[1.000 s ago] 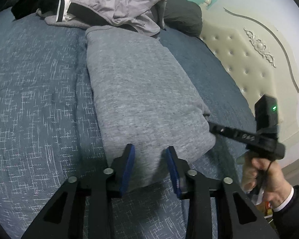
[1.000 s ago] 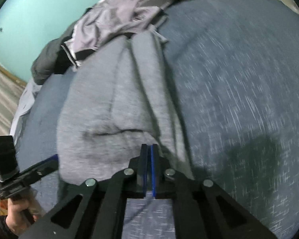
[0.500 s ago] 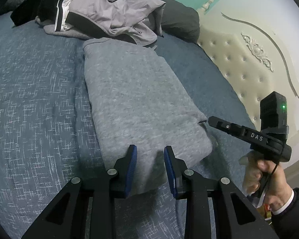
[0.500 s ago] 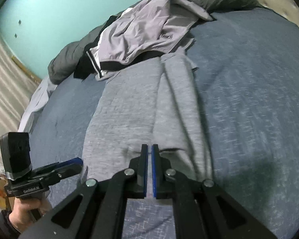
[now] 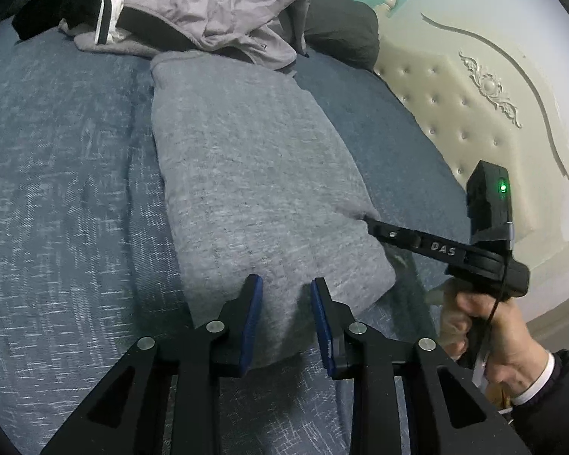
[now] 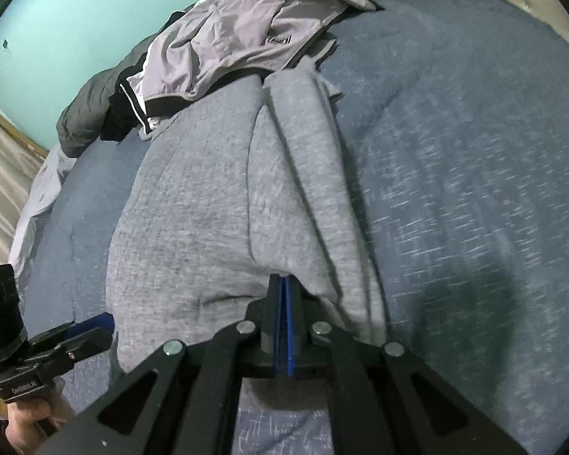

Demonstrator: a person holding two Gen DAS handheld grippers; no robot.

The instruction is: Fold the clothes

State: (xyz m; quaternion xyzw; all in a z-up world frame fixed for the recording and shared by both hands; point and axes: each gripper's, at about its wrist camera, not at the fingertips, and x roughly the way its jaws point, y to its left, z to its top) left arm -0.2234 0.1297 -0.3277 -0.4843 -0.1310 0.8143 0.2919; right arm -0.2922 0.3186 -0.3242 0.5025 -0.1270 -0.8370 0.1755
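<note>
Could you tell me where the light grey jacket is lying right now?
The light grey jacket lies crumpled at the far end of the bed, beyond the folded grey garment.

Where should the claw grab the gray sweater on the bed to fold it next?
Probably at the near hem of the gray sweater, coming from the near edge of the bed. The sweater lies long and narrow, running away toward the clothes pile, so its near end would fold over most easily. The left claw is closing there; the right claw is shut at the near corner.

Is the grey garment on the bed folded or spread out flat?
Folded. The grey garment lies narrow on the bed, one long layer lapped over another.
</note>
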